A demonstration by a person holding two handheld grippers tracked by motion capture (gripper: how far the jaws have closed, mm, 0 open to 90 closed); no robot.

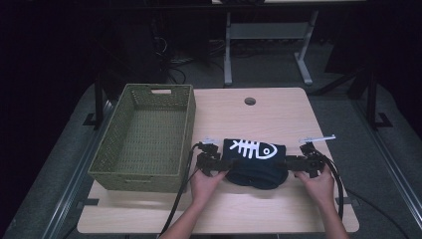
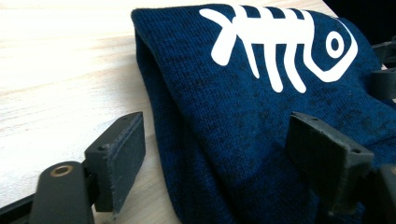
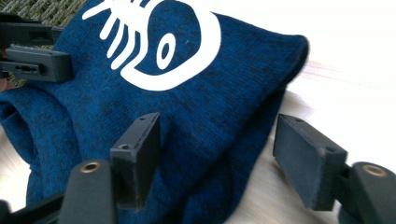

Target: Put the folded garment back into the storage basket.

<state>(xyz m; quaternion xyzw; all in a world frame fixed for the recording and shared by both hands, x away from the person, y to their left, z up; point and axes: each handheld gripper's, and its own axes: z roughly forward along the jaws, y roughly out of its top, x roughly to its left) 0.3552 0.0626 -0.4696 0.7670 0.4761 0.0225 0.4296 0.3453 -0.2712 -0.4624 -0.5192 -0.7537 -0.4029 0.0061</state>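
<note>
A folded dark blue knitted garment (image 1: 255,162) with a white fish-skeleton print (image 1: 253,148) lies on the pale wooden worktop (image 1: 278,109), near the front edge and a little right of the middle, with its printed face up and the fish's head pointing right. A person's two hands come in from the near side, one at each end of the garment. The left tool (image 1: 211,160) is at the garment's left end; in the left gripper view its jaws stand wide apart, one pad (image 2: 122,156) over the bare wood just beside the folded edge and the other over the knit, so the edge of the cloth lies between them without being pinched. The right tool (image 1: 304,162) is at the garment's right end; in the right gripper view its jaws are also apart, one over the blue knit and the other over the worktop just beyond the fold, and the cloth between them is not yet pressed. To the left of the garment, just beside the left tool, stands a green woven basket (image 1: 115,144) with a handle slot in its far wall.
</note>
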